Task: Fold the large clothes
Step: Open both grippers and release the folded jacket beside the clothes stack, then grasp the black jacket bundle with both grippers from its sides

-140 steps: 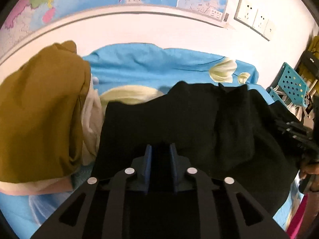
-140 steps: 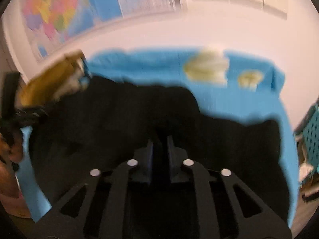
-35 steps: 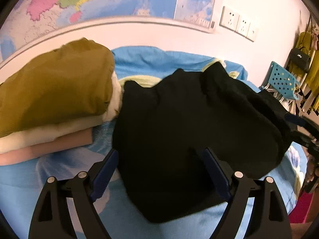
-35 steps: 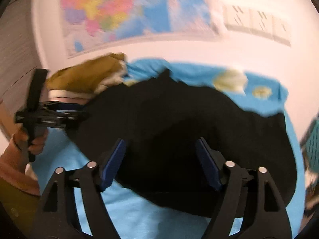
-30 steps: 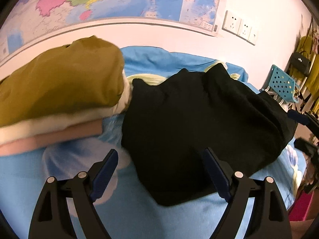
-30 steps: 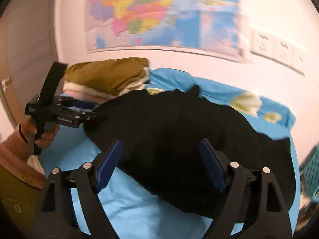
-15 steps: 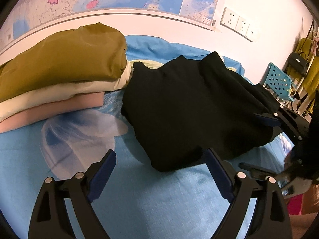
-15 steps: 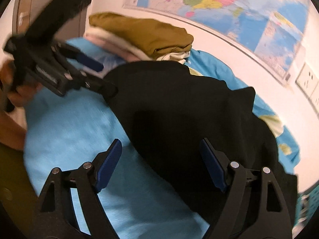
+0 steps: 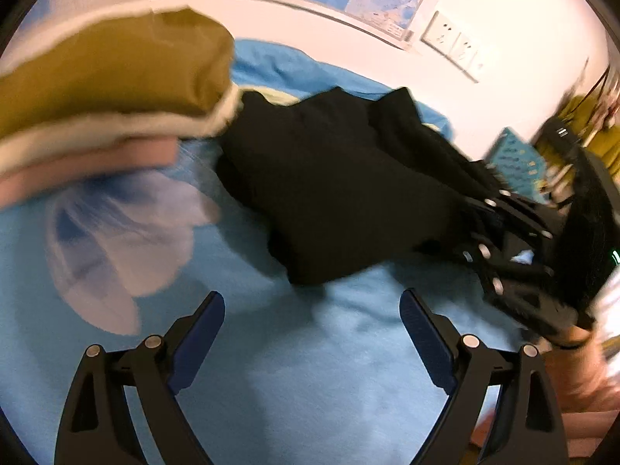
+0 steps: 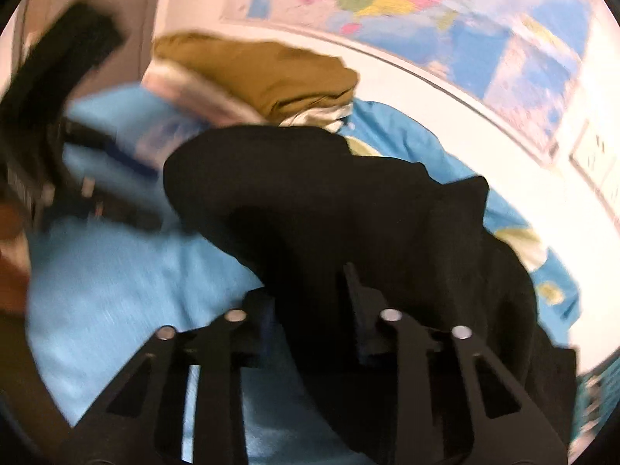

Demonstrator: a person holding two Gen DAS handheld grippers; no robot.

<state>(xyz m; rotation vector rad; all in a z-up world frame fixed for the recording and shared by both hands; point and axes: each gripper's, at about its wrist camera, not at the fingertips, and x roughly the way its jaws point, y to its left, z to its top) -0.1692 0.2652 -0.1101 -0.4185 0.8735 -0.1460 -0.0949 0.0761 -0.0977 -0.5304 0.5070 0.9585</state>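
A black garment [image 9: 329,178] lies folded in a thick bundle on the blue bed sheet [image 9: 310,387]. My left gripper [image 9: 312,310] is open just above bare sheet, a little short of the garment's near edge, with nothing between its fingers. The right gripper [image 9: 476,232] comes in from the right at the bundle's right end. In the right wrist view its jaws are closing, with the black garment [image 10: 310,193] filling the narrow gap of the right gripper [image 10: 310,290]. The left gripper [image 10: 131,190] shows blurred at the far left there.
A stack of folded clothes [image 9: 108,89], olive on cream on pink, sits left of the garment and shows again as the stack [image 10: 263,77]. Behind are a wall with a map and sockets [image 9: 453,44]. A blue chair [image 9: 515,162] stands at the right.
The right gripper's jaws have gone from wide apart to narrow around the black garment's edge. My left gripper has drawn back and lower, so the garment now lies beyond its fingers.
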